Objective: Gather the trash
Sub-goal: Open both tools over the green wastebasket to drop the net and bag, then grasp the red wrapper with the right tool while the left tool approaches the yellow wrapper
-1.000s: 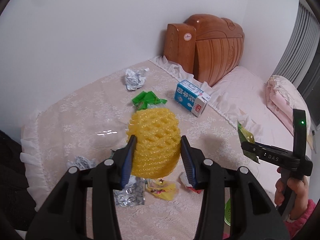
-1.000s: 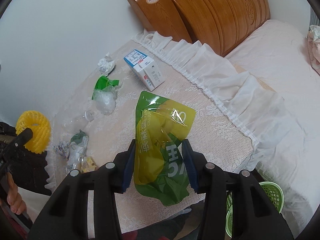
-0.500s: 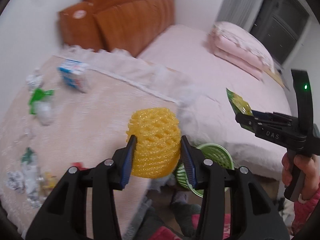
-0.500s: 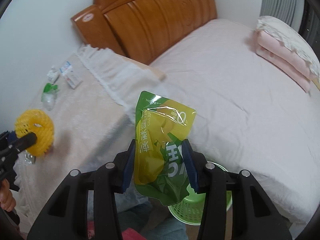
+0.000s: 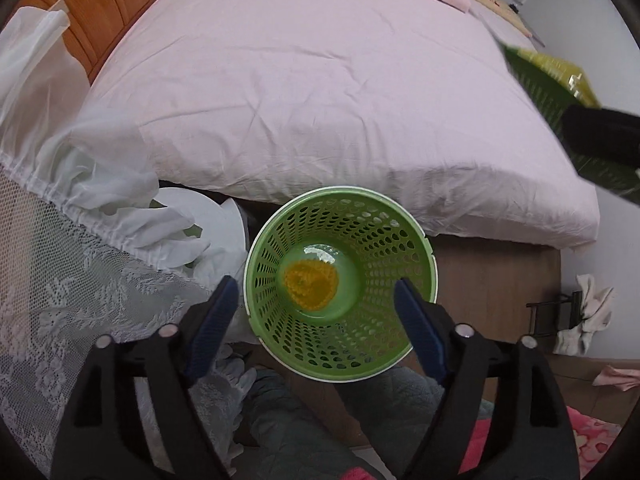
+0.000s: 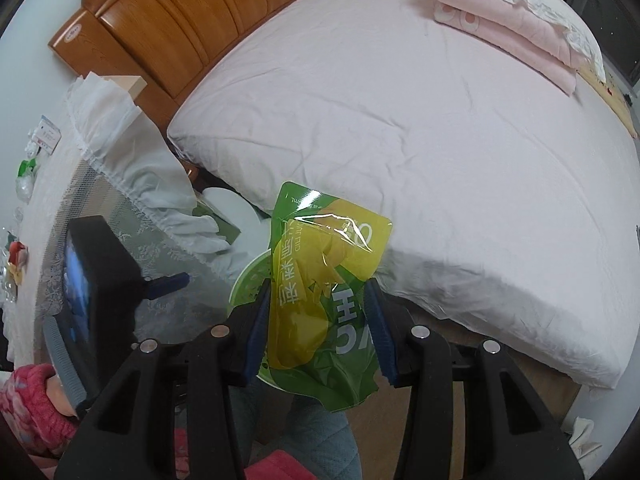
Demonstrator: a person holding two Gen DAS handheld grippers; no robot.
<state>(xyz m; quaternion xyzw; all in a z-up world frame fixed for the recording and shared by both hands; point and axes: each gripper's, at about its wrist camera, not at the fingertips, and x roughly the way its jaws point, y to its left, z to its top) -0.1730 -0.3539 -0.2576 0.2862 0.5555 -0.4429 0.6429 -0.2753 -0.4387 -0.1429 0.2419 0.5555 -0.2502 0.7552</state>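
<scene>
a yellow foam net [image 5: 312,289] lies at the bottom of a green basket [image 5: 416,240], which stands on the floor against the side of a bed [image 5: 320,92]. directly above the basket's mouth, the left gripper [image 5: 316,300] points steeply down, its jaws spread wide after just opening, nothing between the blue pads [image 5: 218,312]. to its left a lace cloth [image 5: 60,300] with a white ruffle drapes over a table edge. the right gripper [image 6: 318,312] is clenched on a green and yellow juice pouch [image 6: 320,288], held upright just above the basket's rim [image 6: 244,280]. more litter sits on the table at far left: a small carton [image 6: 48,134] and scraps [image 6: 16,264]. folded pink bedding [image 6: 516,32] rests at the bed's far end, a wooden headboard [image 6: 192,12] behind.
</scene>
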